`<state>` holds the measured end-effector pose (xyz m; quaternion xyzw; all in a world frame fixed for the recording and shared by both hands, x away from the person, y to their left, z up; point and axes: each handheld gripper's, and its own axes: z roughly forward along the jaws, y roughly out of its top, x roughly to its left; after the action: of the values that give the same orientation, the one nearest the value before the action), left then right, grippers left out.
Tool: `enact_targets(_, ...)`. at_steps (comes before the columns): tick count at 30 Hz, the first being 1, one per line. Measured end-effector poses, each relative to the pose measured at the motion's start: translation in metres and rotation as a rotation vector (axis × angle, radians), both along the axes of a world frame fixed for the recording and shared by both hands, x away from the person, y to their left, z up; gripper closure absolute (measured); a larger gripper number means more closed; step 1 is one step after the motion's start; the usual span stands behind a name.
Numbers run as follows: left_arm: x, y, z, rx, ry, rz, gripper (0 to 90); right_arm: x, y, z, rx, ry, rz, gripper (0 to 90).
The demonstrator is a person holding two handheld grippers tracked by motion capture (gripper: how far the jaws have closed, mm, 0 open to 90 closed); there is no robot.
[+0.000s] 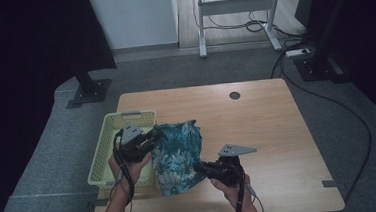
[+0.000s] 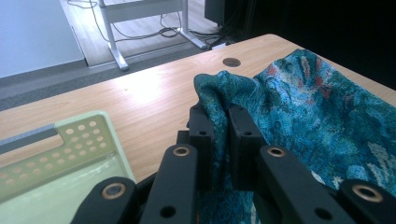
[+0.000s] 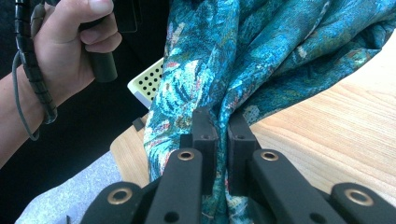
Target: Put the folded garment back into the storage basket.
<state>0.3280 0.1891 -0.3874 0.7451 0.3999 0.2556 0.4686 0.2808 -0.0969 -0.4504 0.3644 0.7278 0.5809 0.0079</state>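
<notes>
A teal floral cloth (image 1: 178, 154) hangs bunched between my two grippers over the left half of the wooden table (image 1: 268, 130). My left gripper (image 1: 154, 137) is shut on the cloth's upper left edge, right beside the basket; its jaws pinch a fold of the cloth (image 2: 299, 107) in the left gripper view (image 2: 221, 122). My right gripper (image 1: 198, 166) is shut on the cloth's lower right edge near the table's front; its jaws clamp the fabric (image 3: 219, 60) in the right gripper view (image 3: 219, 125). The cloth's far end rests on the tabletop.
A pale green perforated basket (image 1: 109, 141) stands at the table's left edge, its corner (image 2: 70, 144) close under my left gripper. A round cable hole (image 1: 234, 95) is near the far edge. Desk legs and cables lie on the floor beyond.
</notes>
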Motion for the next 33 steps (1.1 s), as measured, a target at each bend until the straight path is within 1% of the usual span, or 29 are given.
enact_targets(16,-0.002,0.01,0.007,-0.001,-0.012,0.016,81.9,0.003,0.012,0.008,-0.008,-0.01,0.016,84.1)
enact_targets(23,-0.002,0.013,0.007,0.002,-0.011,0.018,81.9,0.005,0.017,0.006,-0.009,-0.003,0.018,84.1)
enact_targets(33,-0.004,0.021,0.007,0.001,-0.012,0.03,81.9,0.006,0.025,0.006,-0.009,-0.004,0.029,84.1)
